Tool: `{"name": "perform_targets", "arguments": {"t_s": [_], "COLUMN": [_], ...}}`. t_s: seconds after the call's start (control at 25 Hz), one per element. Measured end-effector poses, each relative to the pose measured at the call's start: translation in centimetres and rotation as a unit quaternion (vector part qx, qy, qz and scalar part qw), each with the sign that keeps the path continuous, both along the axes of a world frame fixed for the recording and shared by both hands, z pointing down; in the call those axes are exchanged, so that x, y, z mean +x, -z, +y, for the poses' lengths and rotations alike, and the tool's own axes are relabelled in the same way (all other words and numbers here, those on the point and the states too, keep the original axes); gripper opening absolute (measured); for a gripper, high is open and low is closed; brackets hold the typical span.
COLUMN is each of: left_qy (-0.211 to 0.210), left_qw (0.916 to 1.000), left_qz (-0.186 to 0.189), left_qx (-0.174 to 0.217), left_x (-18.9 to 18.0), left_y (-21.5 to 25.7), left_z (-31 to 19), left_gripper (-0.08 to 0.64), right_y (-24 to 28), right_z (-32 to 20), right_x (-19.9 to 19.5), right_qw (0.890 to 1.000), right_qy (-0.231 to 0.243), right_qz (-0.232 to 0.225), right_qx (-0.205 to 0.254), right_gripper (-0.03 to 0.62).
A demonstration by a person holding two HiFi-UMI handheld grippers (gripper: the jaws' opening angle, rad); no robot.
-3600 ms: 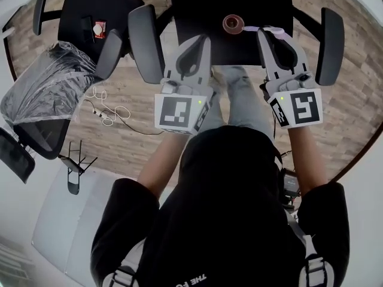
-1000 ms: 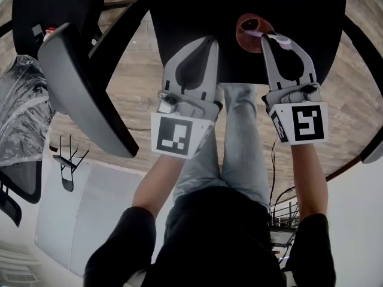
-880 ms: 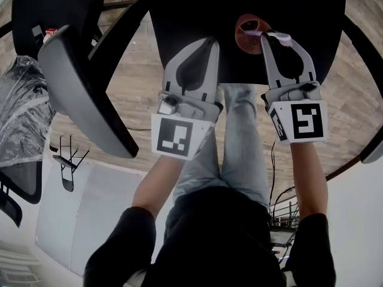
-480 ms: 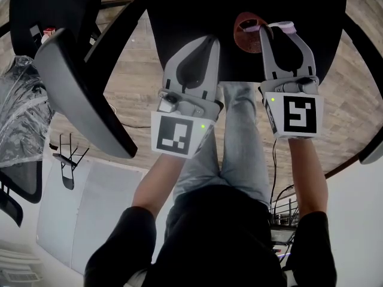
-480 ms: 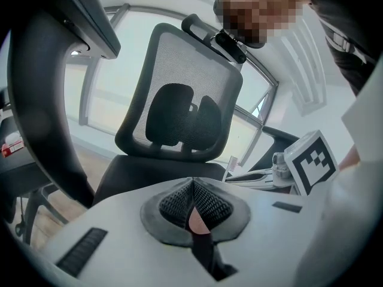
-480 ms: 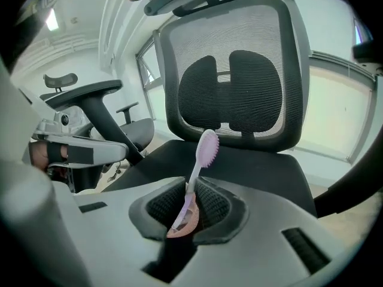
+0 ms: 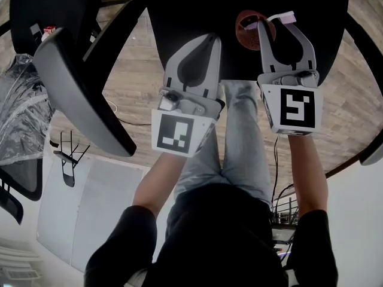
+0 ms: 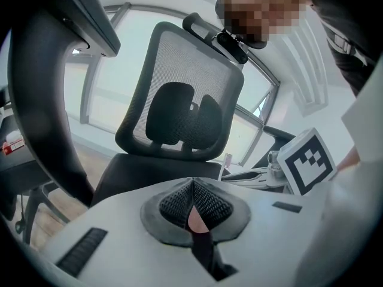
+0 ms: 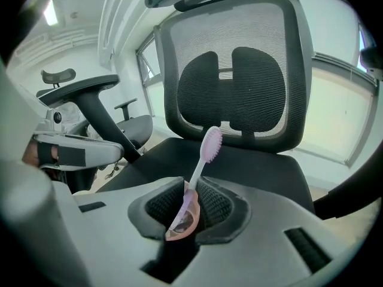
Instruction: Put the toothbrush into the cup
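A brown cup (image 7: 244, 27) stands on the black chair seat (image 7: 197, 11) in front of me. In the right gripper view a lilac toothbrush (image 9: 203, 157) stands steeply between the jaws of my right gripper (image 9: 190, 190), bristle head up. Its lower end rests inside the cup (image 9: 182, 223), seen through the gap. The jaws are opening and a small gap shows beside the handle. In the head view the toothbrush (image 7: 281, 17) crosses the tips of the right gripper (image 7: 276, 21) beside the cup. My left gripper (image 7: 206, 39) hovers left of the cup, shut and holding nothing.
The chair's mesh backrest (image 9: 239, 70) rises behind the seat. A second chair's grey armrest (image 7: 72, 88) juts in at the left, with a plastic-wrapped chair (image 7: 18, 112) beyond it. A person's legs (image 7: 233, 142) and wooden floor lie below the grippers.
The right gripper has shifted a little up the picture and rolled. Its jaws have widened around the toothbrush, which now leans with its end in the cup. The left gripper has stayed put.
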State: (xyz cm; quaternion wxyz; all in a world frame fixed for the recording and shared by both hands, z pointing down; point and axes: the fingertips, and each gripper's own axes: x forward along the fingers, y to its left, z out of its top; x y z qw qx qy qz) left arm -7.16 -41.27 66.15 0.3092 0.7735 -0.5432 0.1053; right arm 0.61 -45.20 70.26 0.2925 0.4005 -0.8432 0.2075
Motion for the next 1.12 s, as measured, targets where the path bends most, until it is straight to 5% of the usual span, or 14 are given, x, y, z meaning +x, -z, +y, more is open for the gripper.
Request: {"name": "perform_targets", "arguments": {"t_s": [0.76,1.12], "left_qy": [-0.005,-0.007], "left_qw": [0.9999,0.9990], "left_qz": [-0.005,-0.010], "left_qx": [0.014,0.042], "left_x": [0.2,-0.1], "left_y": [2.3,8.2], "left_z": [-0.9,-1.5], "left_gripper": [0.021,0.021], "right_y": [1.3,8.1], "right_z": [1.1,1.7], "right_x": [0.1,1.1], "right_qw": [1.000,0.999], "right_qy": [0.009,0.032], "right_qz": [-0.018,-0.018], "right_qx": [-0.013,0.019], "right_gripper": [0.115,0.135]}}
